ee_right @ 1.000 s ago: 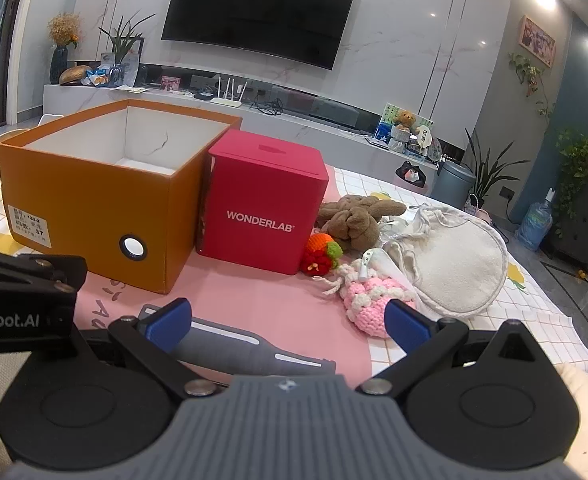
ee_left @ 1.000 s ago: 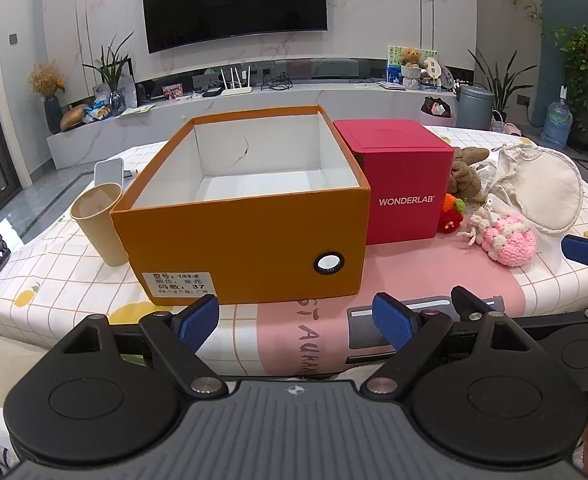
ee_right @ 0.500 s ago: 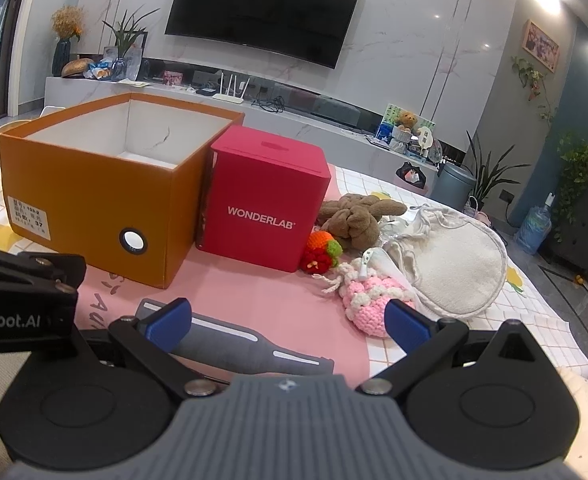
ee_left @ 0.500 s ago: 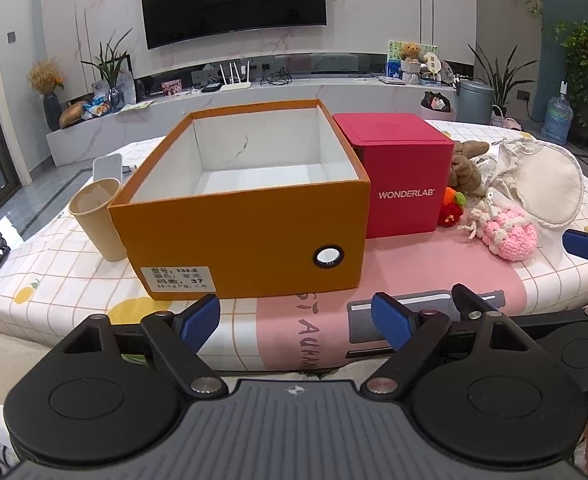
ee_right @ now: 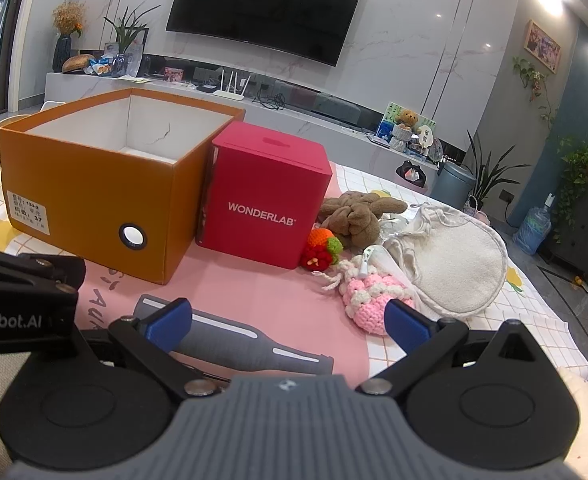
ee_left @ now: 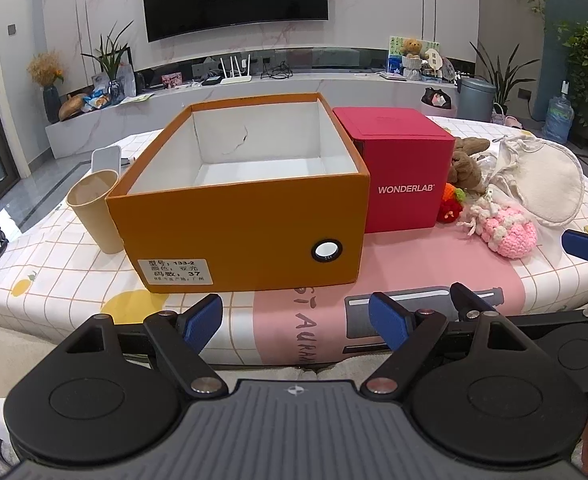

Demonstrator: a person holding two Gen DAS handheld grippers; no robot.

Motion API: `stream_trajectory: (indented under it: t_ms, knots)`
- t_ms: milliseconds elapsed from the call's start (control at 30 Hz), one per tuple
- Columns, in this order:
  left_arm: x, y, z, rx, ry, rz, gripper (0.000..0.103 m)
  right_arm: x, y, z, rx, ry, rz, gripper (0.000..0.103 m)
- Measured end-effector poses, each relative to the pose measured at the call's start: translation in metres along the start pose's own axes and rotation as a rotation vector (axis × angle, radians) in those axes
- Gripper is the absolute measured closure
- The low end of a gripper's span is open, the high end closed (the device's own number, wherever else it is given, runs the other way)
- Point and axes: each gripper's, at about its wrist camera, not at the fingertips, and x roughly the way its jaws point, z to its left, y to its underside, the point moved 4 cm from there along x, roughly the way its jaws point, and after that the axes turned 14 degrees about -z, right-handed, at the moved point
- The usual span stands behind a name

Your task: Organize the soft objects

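A: Nearest, left gripper (ee_left: 296, 322) and right gripper (ee_right: 287, 322): both spread wide, nothing between the fingers, hovering short of the table (ee_left: 73, 256) edge.

B: And the soft things?

A: At 1 o'clock of the right gripper: pink crochet toy (ee_right: 370, 300), then red-orange crochet toy (ee_right: 321, 250), brown plush (ee_right: 354, 216) and cream pouch (ee_right: 462, 264), clustered.

B: Boxes?

A: Orange box (ee_left: 237, 232) open, its floor partly hidden; red box (ee_left: 406, 184) touching it. Paper cup (ee_left: 93, 208) at 10 o'clock, half behind.

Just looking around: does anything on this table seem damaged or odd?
A dark, jagged crack-like line marks the white inside back wall of the open orange cardboard box. Otherwise nothing stands out; the box looks empty.
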Motion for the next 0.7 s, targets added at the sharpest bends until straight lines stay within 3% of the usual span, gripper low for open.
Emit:
stream_trajectory:
  t_ms: [367,500,700]
  knots:
    - [0.001,-0.001,0.001,-0.029,0.018,0.01,0.006,0.0,0.0,-0.002,0.007,0.003,-0.003,0.003]
    - [0.001,-0.014,-0.001,0.0,0.068,-0.028,0.006,-0.003,-0.005,-0.008,0.015,0.016,-0.028,0.003]
    - [0.004,-0.036,-0.017,0.004,0.082,-0.064,0.006,0.001,-0.02,-0.034,0.045,0.019,-0.035,0.003]
